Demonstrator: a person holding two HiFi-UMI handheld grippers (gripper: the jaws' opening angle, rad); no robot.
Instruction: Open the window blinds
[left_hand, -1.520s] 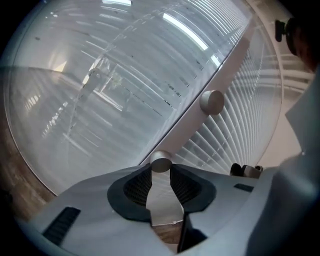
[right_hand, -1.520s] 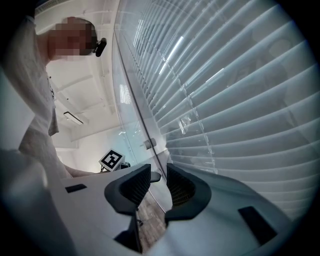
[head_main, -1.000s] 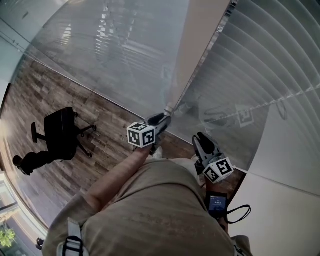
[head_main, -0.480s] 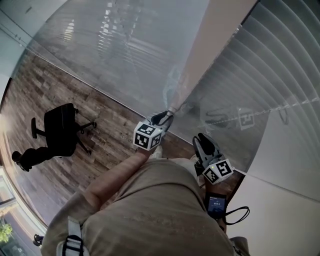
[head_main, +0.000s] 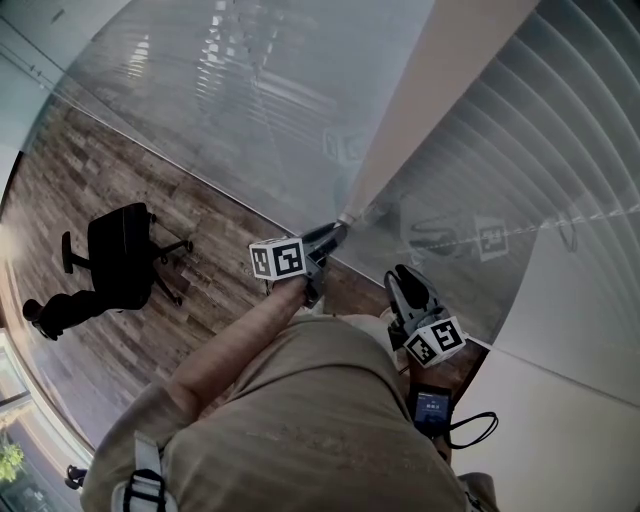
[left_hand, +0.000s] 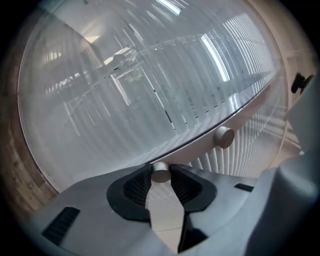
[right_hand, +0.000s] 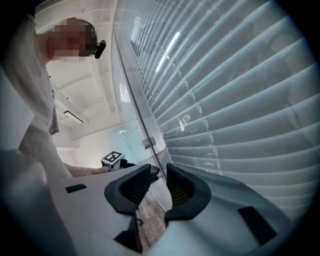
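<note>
Left gripper (left_hand: 161, 175): clamped on small metal knob (left_hand: 160, 171) of the frame post (head_main: 400, 110) between the glass panes, jaws roughly half apart. Right gripper (right_hand: 157, 168): parted, empty, at four o'clock. Probably turning the knob to tilt the blinds (head_main: 540, 140), slats closed at two o'clock. Next: more wrist roll, firm grip, no slipping. Wooden floor (head_main: 110, 180) and office chair (head_main: 120, 262) at nine o'clock.
</note>
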